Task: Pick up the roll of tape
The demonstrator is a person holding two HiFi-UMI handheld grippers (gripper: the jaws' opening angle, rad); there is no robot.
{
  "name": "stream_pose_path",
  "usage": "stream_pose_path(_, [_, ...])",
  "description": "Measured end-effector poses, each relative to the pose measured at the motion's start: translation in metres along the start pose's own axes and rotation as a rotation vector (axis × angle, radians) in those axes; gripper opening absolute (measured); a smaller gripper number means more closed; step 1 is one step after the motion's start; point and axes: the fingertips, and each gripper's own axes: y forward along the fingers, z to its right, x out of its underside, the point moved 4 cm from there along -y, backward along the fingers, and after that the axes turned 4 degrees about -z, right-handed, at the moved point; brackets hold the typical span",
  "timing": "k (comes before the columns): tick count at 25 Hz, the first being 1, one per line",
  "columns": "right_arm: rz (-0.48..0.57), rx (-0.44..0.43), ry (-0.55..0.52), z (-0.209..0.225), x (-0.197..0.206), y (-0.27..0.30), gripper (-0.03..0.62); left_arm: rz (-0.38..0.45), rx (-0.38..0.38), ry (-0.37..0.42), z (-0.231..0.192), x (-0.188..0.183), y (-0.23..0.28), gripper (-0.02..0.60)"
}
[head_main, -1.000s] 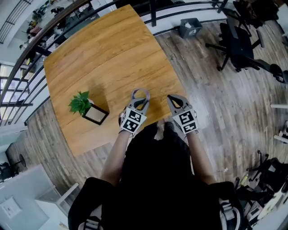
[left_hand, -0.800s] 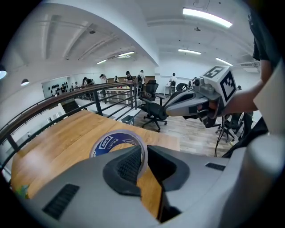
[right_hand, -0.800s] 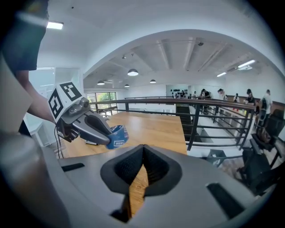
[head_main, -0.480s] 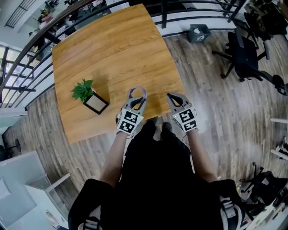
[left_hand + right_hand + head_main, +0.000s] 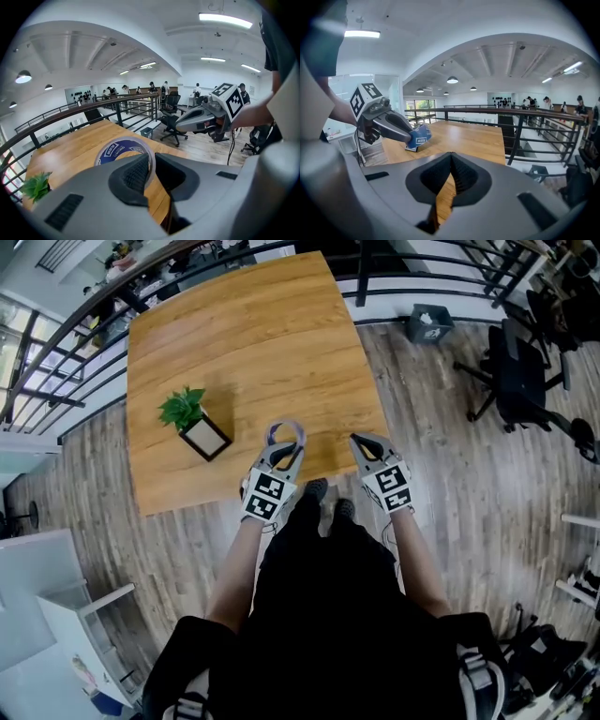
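The left gripper [image 5: 284, 448] pinches a roll of tape [image 5: 286, 432], a ring of pale, glossy film wound on a blue-faced core. One pad sits inside the ring and the other outside, so the wall of the roll [image 5: 117, 151] is clamped between them. That hold on the rim suits a flat ring, which gives no other narrow edge to bite. The roll stands at 12 o'clock from the gripper's tips, over the near edge of the honey-coloured wooden bench [image 5: 244, 343]. In the right gripper view it [image 5: 419, 136] appears to hang just clear of the wood, so I judge the pick-up done or nearly so.

The right gripper [image 5: 362, 442] is at 3 o'clock from the roll, its pads pressed together with nothing between them [image 5: 451, 159]. It seems simply held out of the way.

A small green plant in a dark square pot [image 5: 192, 418] stands at 10 o'clock from the roll, well apart.

The blue face of the core carries white lettering in a curved band, too small to read surely. Each gripper bears a cube of black-and-white square markers [image 5: 263, 497].
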Motion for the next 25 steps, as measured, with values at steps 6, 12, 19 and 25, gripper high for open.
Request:
stream_pose_path(6, [-0.011,-0.044,-0.034,-0.007,0.010,-0.006,0.008,0.018,-0.045,-0.024,0.015,0.002,-0.012,0.058])
stream_pose_path(12, [-0.010,-0.057,-0.044,-0.008,0.020,-0.012,0.008,0.017,-0.068,-0.030,0.028,0.009,-0.017,0.059])
stream_pose_path(19, [0.012,-0.056,-0.029,-0.011,0.021,-0.019,0.008,0.028,-0.107,-0.035,0.029,0.009,-0.030,0.059])
stream_pose_path(25, [0.010,-0.051,-0.028,-0.012,0.026,-0.023,0.008,0.026,-0.122,-0.049,0.027,0.015,-0.034,0.059])
